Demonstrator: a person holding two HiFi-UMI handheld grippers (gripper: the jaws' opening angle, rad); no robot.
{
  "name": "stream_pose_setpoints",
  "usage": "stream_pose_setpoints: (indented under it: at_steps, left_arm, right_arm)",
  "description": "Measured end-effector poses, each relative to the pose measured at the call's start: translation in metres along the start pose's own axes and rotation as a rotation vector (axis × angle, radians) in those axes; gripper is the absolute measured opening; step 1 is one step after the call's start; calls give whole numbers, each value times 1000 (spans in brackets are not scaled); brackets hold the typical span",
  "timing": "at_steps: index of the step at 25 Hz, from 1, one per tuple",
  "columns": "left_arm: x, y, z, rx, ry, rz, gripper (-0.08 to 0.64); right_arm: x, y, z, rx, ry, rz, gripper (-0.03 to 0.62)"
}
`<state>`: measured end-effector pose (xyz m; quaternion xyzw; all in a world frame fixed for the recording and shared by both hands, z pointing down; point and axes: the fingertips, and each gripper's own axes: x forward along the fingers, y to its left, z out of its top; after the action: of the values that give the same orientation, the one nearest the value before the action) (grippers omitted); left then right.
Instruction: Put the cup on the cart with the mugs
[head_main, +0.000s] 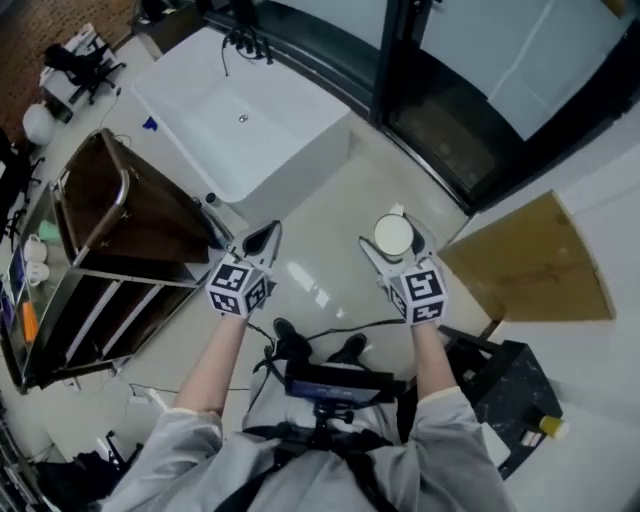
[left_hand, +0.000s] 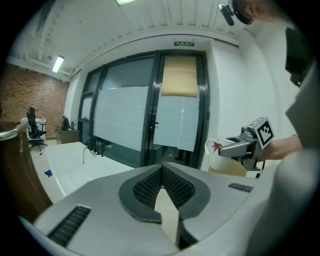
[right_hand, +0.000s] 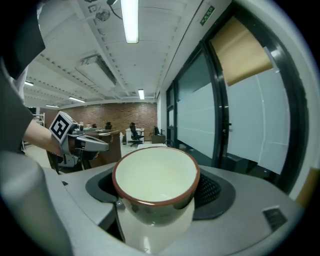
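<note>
Grey sleeves (head_main: 170, 450), black shoes (head_main: 290, 338); left hand-held gripper (head_main: 262, 238) and right hand-held gripper (head_main: 393, 238) are grey, with black-and-white marker cubes (head_main: 238, 287).

Your cup (right_hand: 156, 180), cream inside with a brown rim, sits upright between the fingers (right_hand: 216, 192) of your right gripper (head_main: 392, 243). It is well apart from the brown-topped metal cart (head_main: 100, 215) at your left, where white mugs (head_main: 36, 250) stand.

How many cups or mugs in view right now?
3. One cup in the right gripper's jaws; two white mugs, it seems, on the cart at far left. Others may be hidden.
</note>
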<state>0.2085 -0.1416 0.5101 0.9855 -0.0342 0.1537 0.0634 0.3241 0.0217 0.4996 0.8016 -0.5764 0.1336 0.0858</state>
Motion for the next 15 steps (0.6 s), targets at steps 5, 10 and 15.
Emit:
stream_pose_setpoints:
  at_steps: [5, 10, 15]
  left_arm:
    - [-78, 98, 4, -43, -44, 172, 3]
    - [-167, 182, 1, -65, -76, 336, 3]
    - [-265, 245, -21, -116, -90, 539, 3]
  right_arm:
    - [87, 94, 46, -88, -23, 190, 411]
    - [156, 203, 80, -148, -29, 393, 413]
    - [205, 321, 96, -190, -22, 625, 413]
